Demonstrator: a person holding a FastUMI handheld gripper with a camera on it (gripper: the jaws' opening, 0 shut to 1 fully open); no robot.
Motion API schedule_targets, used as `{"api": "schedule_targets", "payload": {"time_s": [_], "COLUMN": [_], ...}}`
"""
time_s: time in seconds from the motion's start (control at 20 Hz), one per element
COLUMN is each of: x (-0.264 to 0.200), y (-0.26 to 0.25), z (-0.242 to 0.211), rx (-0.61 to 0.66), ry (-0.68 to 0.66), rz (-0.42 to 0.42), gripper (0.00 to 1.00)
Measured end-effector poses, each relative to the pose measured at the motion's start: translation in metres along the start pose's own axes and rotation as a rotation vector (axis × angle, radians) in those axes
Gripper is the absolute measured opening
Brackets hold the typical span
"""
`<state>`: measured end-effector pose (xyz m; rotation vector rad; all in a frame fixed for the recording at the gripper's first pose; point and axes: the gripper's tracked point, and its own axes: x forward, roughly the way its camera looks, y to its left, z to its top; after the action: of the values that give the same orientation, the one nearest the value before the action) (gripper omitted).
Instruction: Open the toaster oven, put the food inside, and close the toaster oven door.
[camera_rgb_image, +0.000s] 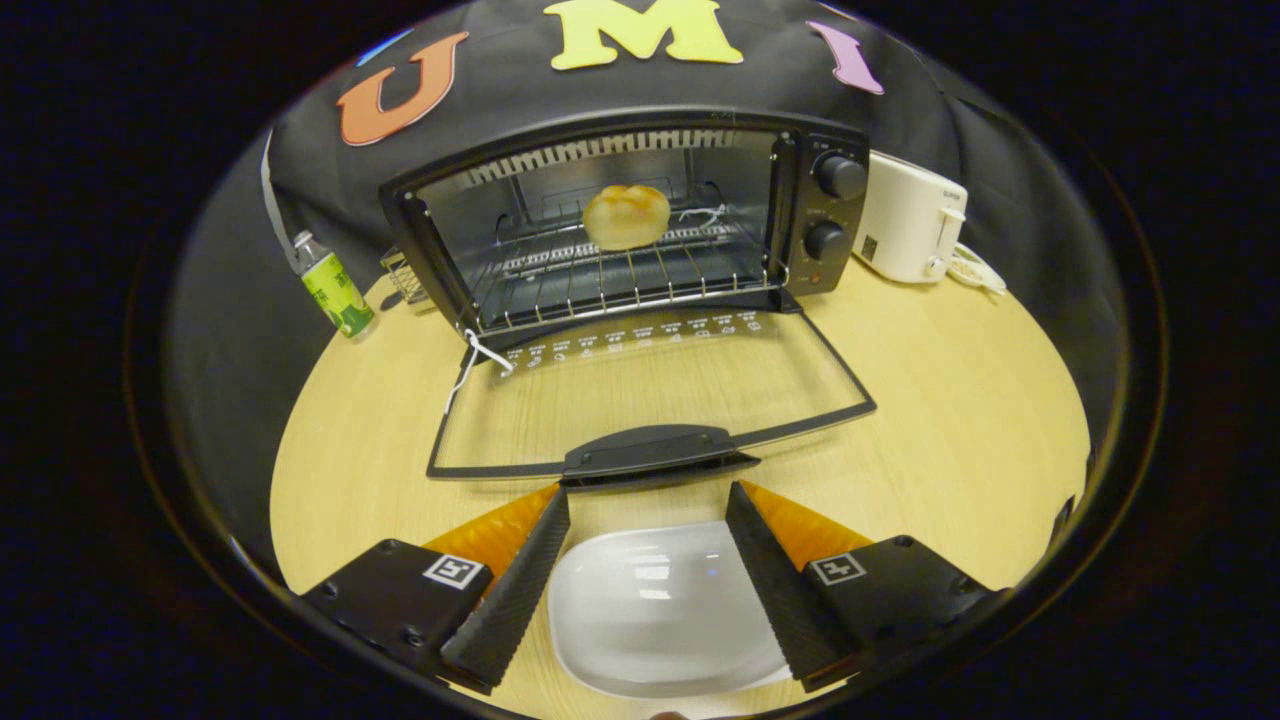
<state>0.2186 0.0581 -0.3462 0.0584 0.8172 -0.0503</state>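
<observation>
1. Gripper view, task objects. The toaster oven (620, 220) stood in the upper middle of the frame on the wooden table (950, 400), its back against the booth wall. Its glass door (650, 400) was swung fully down, lying about flat over the table and reaching toward the gripper, handle (655, 452) at the near edge.
2. The food, a round bread roll (626, 215), sat on the wire rack (600, 275) inside the oven, roughly central. Judged: opening and loading done; only the door remained to be closed.
3. The gripper (648, 520) hovered low in the frame, fingers spread wide, holding nothing. Its tips were just short of the door handle, apart from it. Judged: this placement suits coming under the handle to lift the door shut.
4. A white plate (660, 610), empty, lay on the table between and beneath the fingers; probably where the roll came from.
5. Other items. A bottle (335, 290) with a green label stood at the left beside the oven; a white toaster (910, 230) stood at the upper right, beside the two control knobs (838, 205). A white string (470, 365) hung at the door's left hinge.
6. Writing. A row of small printed symbols ran along the door's hinge edge; too small to read. Bottle label and toaster marking likewise illegible.
</observation>
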Motion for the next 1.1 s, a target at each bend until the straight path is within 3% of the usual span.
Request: {"api": "schedule_targets", "payload": {"time_s": [0.55, 1.1], "x": [-0.008, -0.050], "y": [0.005, 0.022], "z": [0.021, 0.097], "rx": [-0.027, -0.044], "ry": [-0.047, -0.347], "rz": [-0.020, 0.039], "gripper": [1.00, 1.00]}}
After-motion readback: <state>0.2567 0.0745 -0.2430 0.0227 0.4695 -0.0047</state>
